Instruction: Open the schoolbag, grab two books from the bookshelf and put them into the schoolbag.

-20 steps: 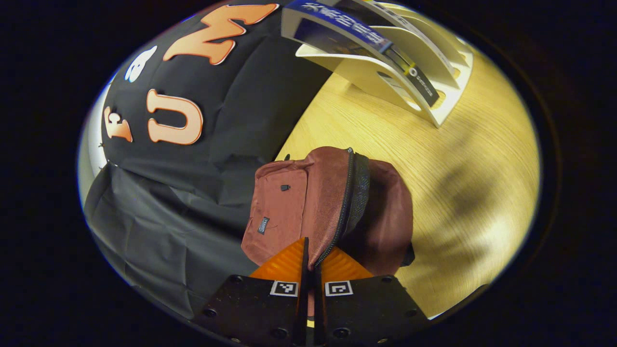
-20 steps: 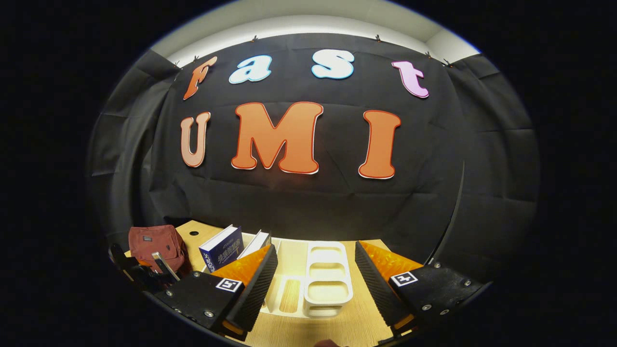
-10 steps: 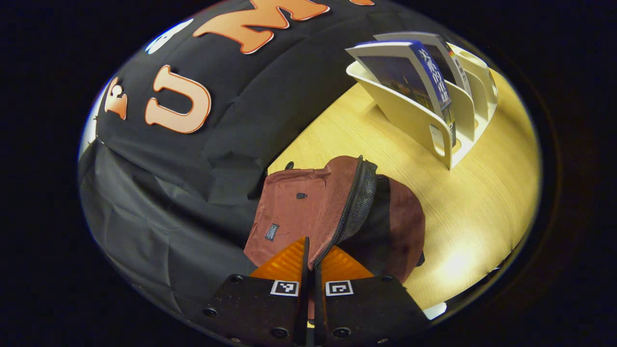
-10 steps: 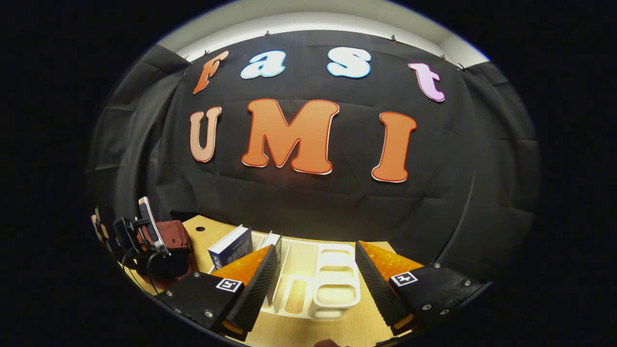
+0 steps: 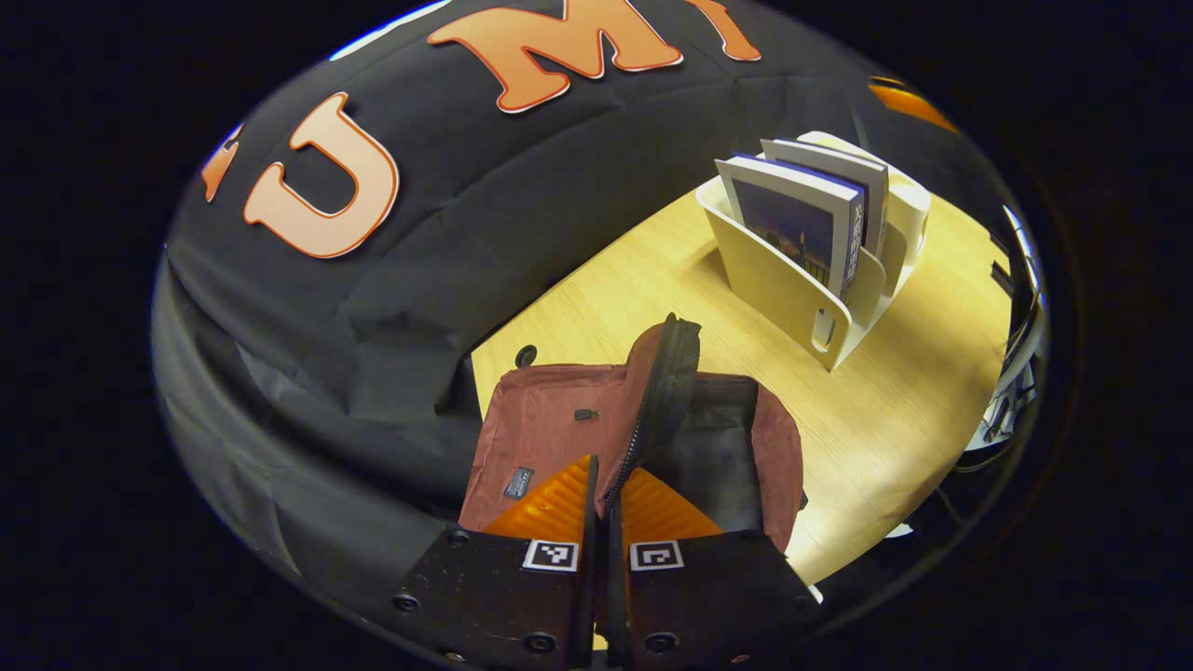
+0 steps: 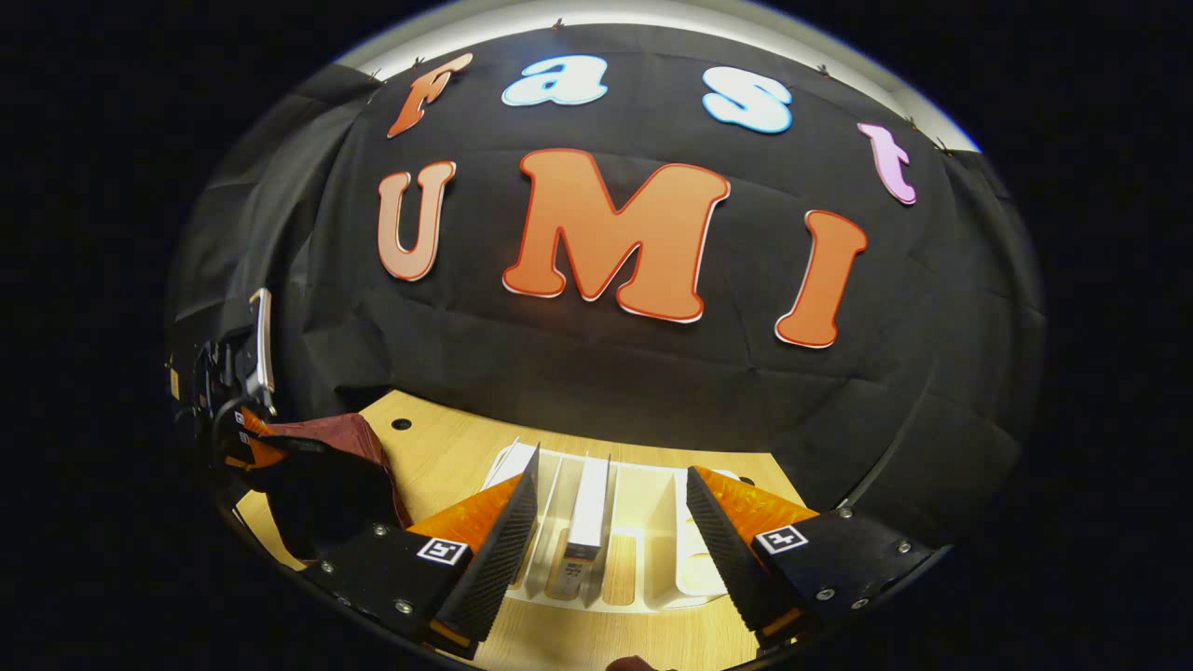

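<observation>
Schoolbag (image 5: 550, 433) unzipped, two books (image 5: 800, 222) in bookshelf (image 5: 788, 294)

left gripper view sits right on top of the schoolbag (image 5: 559, 429), looking down and across the table (image 5: 895, 410) toward the bookshelf (image 5: 792, 280). right gripper view hangs close above that bookshelf (image 6: 643, 559), facing the booth wall — the 2 views share shelf, table and bag (image 6: 326, 443).

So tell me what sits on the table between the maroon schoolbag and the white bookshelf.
Nothing: in the left gripper view, only bare light wooden tabletop separates the maroon fabric schoolbag from the white slotted bookshelf.
</observation>
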`<act>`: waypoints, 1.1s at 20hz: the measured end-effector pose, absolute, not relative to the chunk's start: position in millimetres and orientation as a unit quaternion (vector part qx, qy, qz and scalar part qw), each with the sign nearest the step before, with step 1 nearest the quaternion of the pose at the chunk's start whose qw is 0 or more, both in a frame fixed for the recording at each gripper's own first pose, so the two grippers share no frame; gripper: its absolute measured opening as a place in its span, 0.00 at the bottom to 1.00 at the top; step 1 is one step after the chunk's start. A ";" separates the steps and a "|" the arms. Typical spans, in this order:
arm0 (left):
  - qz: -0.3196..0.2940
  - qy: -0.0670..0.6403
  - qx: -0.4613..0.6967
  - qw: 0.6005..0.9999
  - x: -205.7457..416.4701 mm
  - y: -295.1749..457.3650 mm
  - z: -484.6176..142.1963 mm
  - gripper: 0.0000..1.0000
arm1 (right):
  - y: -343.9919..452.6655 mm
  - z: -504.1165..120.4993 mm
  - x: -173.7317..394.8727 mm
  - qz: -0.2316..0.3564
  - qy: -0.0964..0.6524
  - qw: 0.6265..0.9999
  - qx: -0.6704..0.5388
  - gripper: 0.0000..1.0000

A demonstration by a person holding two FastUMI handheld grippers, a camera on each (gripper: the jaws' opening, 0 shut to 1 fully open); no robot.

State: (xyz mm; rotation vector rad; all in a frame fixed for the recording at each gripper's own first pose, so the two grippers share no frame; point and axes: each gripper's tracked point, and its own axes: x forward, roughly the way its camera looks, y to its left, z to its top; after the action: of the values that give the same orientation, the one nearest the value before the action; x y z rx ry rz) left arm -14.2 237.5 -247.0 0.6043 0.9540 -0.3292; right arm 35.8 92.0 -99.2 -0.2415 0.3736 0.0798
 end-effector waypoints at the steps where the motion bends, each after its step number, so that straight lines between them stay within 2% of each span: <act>1: -0.164 0.452 0.275 0.833 -10.2 242.7 -242.4 0.06 | 102.8 -105.5 39.6 0.047 0.203 0.971 -0.117 0.96; 4: -0.187 0.452 0.252 0.835 1.5 255.6 -236.1 0.04 | 134.5 -119.3 48.8 0.064 0.244 0.963 -0.091 0.96; 13: -0.251 0.473 0.193 0.822 18.7 280.2 -217.8 0.04 | 163.9 -157.1 78.3 0.043 0.375 0.924 -0.058 0.96; 22: -0.286 0.486 0.197 0.802 33.7 276.3 -208.7 0.04 | 172.2 -226.6 99.9 0.028 0.539 0.839 -0.070 0.97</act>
State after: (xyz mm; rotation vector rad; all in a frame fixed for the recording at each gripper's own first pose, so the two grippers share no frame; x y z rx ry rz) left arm 33.7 276.3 -208.7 0.4221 1.0417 -0.6133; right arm 99.9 172.2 -226.6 -0.1489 1.1403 0.0602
